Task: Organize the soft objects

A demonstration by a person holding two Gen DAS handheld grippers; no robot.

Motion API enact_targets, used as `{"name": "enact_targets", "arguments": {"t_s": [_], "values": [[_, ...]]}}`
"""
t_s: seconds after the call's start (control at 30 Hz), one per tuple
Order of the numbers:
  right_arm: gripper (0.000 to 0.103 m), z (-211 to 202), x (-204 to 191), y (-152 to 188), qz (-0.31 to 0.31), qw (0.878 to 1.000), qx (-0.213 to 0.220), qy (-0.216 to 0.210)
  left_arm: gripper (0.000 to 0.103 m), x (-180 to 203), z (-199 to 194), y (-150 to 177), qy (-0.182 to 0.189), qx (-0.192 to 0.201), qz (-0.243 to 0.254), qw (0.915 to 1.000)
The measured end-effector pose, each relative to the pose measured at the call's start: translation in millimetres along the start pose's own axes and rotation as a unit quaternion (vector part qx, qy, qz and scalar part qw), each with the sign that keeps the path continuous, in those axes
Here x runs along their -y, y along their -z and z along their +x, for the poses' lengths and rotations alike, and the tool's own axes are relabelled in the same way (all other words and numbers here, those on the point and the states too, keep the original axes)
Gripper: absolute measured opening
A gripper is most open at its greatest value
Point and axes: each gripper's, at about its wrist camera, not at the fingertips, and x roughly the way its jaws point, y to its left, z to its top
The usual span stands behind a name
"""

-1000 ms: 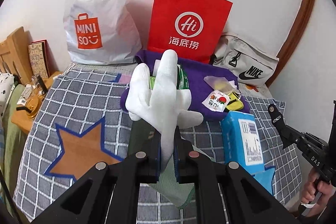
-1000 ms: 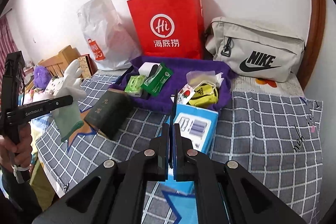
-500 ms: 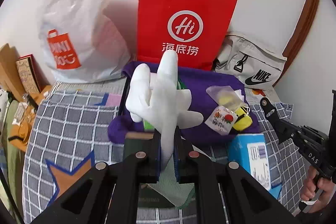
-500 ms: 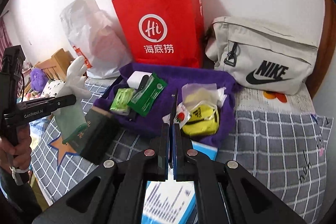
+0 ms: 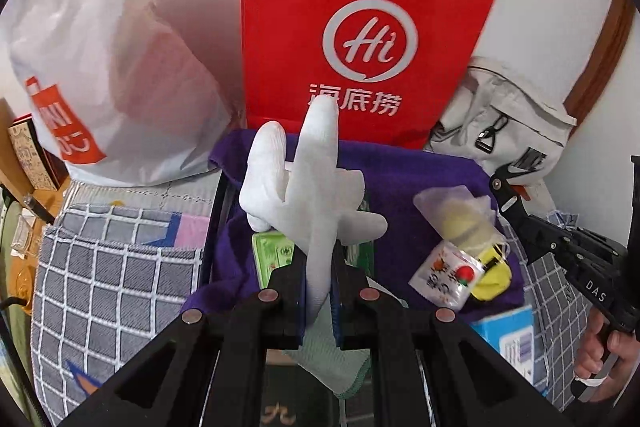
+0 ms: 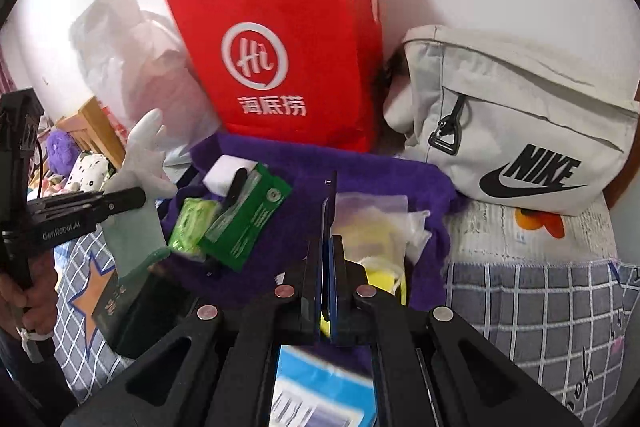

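Checked grey bedspread (image 5: 100,279) across lower left of the left view, woven, partly hidden under everything else. One red paper bag (image 5: 360,27) at upper centre, top and handles cut off by the frame edge. One crinkled white plastic bag (image 5: 100,47) at upper left, orange logo half out of view. One pale canvas waist bag (image 6: 520,131) at right in the right view, black swoosh lettering. One fuzzy purple cloth (image 5: 400,183) mid-frame, folded edges, carrying the small packets. One white knit glove (image 5: 308,195) with pale green cuff, centre of the left view above the purple cloth, fingers upright, pinched at the wrist by the left tool (image 5: 318,287), closed on it. One blue box (image 6: 320,387) at bottom centre, blurred, print unreadable. Right tool (image 6: 325,291) with jaws nearly together on a thin dark blue upright edge; hard to make out what that edge is. Two green packets (image 6: 240,223) on the cloth's left part. One yellow item (image 5: 494,273) in clear wrap, mostly covered.
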Motion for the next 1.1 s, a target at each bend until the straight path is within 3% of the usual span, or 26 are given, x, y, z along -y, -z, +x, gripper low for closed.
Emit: {"name": "enact_targets", "arguments": {"t_s": [0.37, 0.5, 0.63, 0.67, 0.7, 0.77, 0.87, 0.93, 1.0, 1.1], "values": [[0.004, 54, 17, -7, -0.010, 0.998, -0.030, 0.056, 0.010, 5, 61, -17, 0.017, -0.043, -0.007, 0.9989], [0.005, 65, 16, -4, -0.013, 0.998, -0.042, 0.051, 0.012, 6, 74, -19, 0.016, -0.052, -0.008, 0.9985], [0.009, 68, 13, -1, -0.015, 0.998, -0.048, 0.035, 0.027, 5, 79, -20, 0.019, -0.062, -0.007, 0.9979], [0.018, 68, 13, -1, -0.012, 0.998, -0.047, 0.029, 0.031, 5, 80, -20, 0.018, -0.062, -0.008, 0.9979], [0.036, 67, 13, -1, -0.009, 0.999, -0.047, 0.025, 0.034, 5, 79, -20, 0.016, -0.062, -0.006, 0.9979], [0.054, 64, 13, -1, -0.004, 0.999, -0.040, 0.022, 0.050, 4, 77, -19, 0.007, -0.062, -0.004, 0.9980], [0.055, 54, 13, 0, 0.001, 0.999, -0.031, 0.019, 0.062, 5, 69, -19, -0.009, -0.054, -0.002, 0.9985], [0.063, 49, 15, 0, 0.013, 0.999, -0.031, 0.016, 0.068, 7, 64, -19, -0.015, -0.051, -0.001, 0.9986], [0.079, 47, 16, 1, 0.027, 0.999, -0.037, 0.018, 0.069, 8, 58, -19, -0.018, -0.051, 0.000, 0.9986], [0.081, 43, 13, 2, 0.026, 0.998, -0.040, 0.031, 0.072, 10, 45, -17, -0.025, -0.047, 0.006, 0.9986]]}}
